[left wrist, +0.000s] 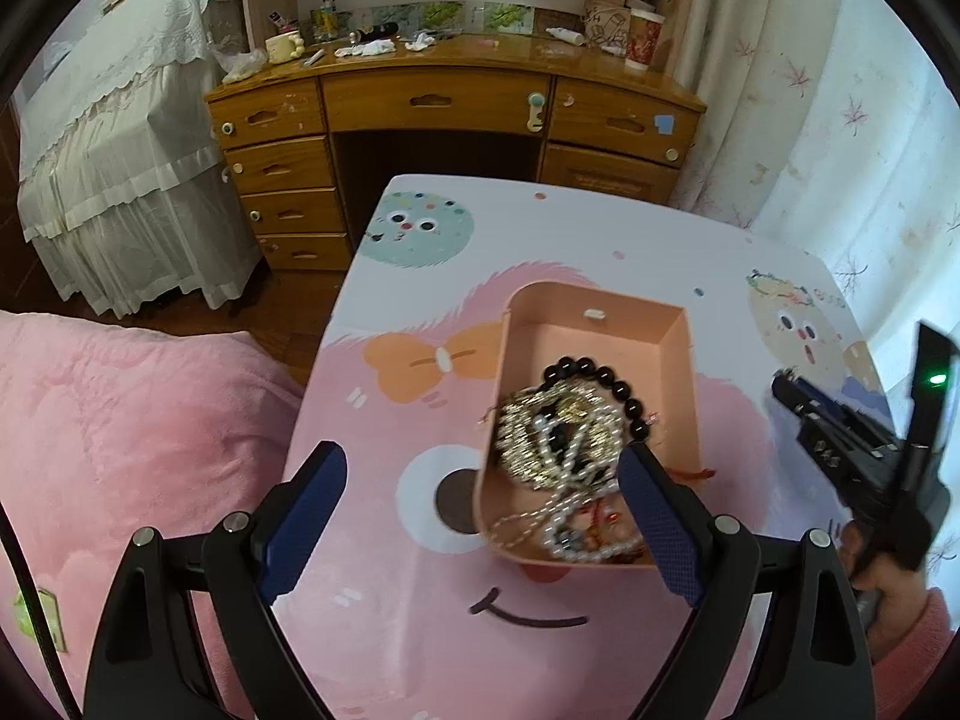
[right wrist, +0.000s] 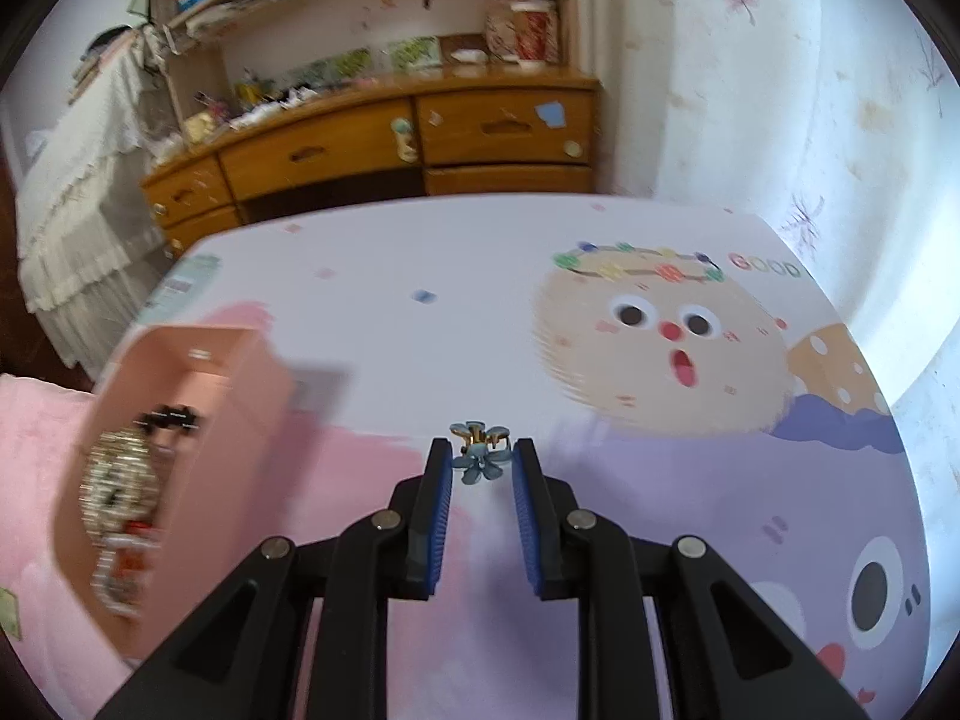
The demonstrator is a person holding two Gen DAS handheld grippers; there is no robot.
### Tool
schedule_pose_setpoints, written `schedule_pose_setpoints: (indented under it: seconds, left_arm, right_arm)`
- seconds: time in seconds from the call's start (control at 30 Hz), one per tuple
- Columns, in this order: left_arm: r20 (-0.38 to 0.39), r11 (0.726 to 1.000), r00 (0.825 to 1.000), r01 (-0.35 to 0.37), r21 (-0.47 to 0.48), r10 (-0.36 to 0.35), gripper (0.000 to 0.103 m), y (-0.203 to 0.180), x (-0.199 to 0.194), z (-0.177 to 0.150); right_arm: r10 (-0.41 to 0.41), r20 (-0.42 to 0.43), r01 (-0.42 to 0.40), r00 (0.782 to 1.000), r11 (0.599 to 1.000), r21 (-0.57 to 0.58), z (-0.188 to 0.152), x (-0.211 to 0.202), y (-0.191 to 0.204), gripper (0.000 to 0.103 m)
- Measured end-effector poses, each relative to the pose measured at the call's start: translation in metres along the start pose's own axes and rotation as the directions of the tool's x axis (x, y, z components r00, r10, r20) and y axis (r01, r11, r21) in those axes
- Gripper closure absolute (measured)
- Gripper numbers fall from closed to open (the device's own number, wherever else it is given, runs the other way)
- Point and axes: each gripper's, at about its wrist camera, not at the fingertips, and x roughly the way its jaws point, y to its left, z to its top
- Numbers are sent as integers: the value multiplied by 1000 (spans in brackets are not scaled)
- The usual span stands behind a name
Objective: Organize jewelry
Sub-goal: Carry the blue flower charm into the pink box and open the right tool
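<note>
Here the right gripper (right wrist: 480,462) has a small blue flower clip (right wrist: 478,459) between its blue pads (right wrist: 441,498), right at the tips; they look pinched on it. The table (right wrist: 420,252) is below. The pink box (left wrist: 600,336) with beads (left wrist: 606,378) and chains sits left of it. The left gripper (left wrist: 480,474) is wide open and holds nothing; its right pad (left wrist: 657,516) is over the box's near corner.

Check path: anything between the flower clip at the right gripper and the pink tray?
Nothing visible. The flower clip sits between the right gripper's fingertips; bare tabletop runs left to the pink tray.
</note>
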Motion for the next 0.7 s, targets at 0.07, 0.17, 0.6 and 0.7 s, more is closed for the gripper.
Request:
schedule_pose_setpoints:
  seconds: [0.07,0.17,0.6,0.7]
  left_arm:
    - [-5,1000,1000,-8,2,8,12,5,-1,-3]
    - [-14,1000,1000,-12,-1,12,12,14,0,-7]
    - [33,997,998,-61,37,60,12,34,-66,0]
    - [66,990,989,-137,36,134,12,29,-93,1]
  right_arm:
    - [48,17,-47,999,999,-22,2,-10,14,83]
    - [135,51,-132,989,988,-75,3,-27,39,83]
    - [264,-77,-275,961,910,-311,-12,-84,134,75]
    - [269,-72,-277,960,905,-324,-1,-105,133,63]
